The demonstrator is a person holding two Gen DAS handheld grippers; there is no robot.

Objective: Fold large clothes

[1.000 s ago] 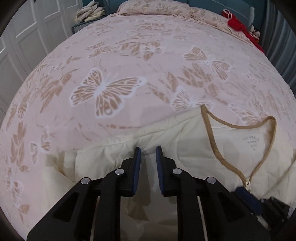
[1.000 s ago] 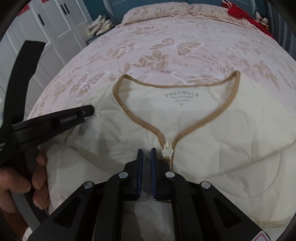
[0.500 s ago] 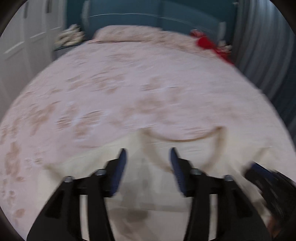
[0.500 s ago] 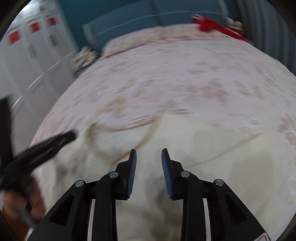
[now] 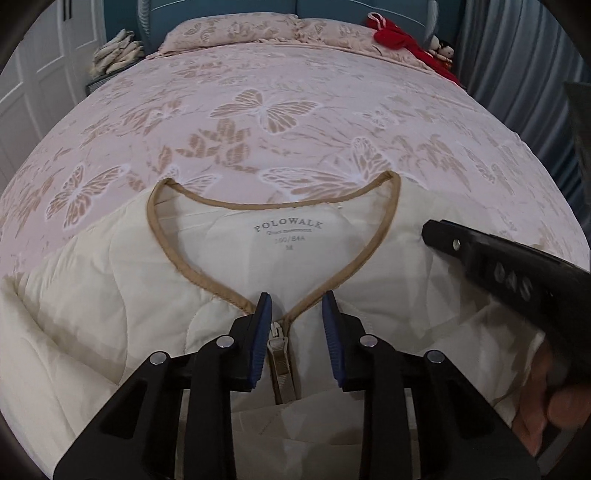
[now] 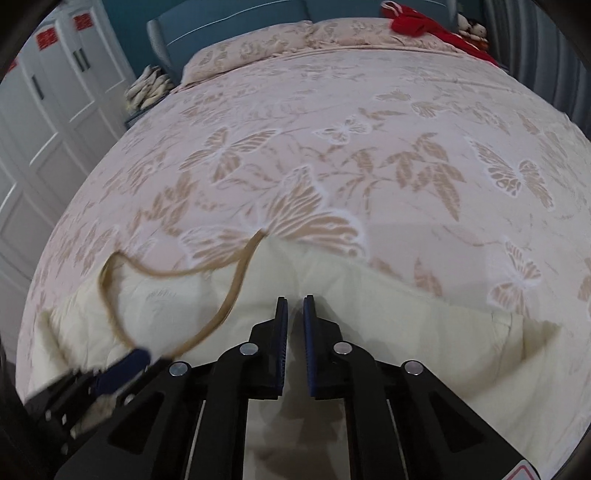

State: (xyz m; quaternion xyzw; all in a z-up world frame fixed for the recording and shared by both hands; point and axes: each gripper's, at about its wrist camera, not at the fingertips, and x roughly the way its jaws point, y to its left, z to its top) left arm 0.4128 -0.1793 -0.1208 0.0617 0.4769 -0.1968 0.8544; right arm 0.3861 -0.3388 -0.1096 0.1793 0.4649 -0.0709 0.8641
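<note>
Right now my left hand-held gripper (image 5: 297,308) hovers with its jaws apart over the zipper pull (image 5: 277,338) of one cream quilted jacket (image 5: 92,306), which lies flat on the butterfly-patterned bed (image 5: 295,110). My right hand-held gripper (image 6: 294,314), jaws nearly together, sits at the jacket's shoulder edge; whether it pinches fabric I cannot tell. Two pillows (image 5: 229,29) lie at the headboard.

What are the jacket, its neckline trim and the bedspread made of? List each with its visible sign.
Jacket: soft matte cream fabric, probably padded; quilting seams puff.
Neckline trim: tan binding tape, likely woven; edges look slightly fuzzy.
Bedspread: pink textile, matte, seemingly jacquard or printed; butterflies and leaves in white and tan.
</note>
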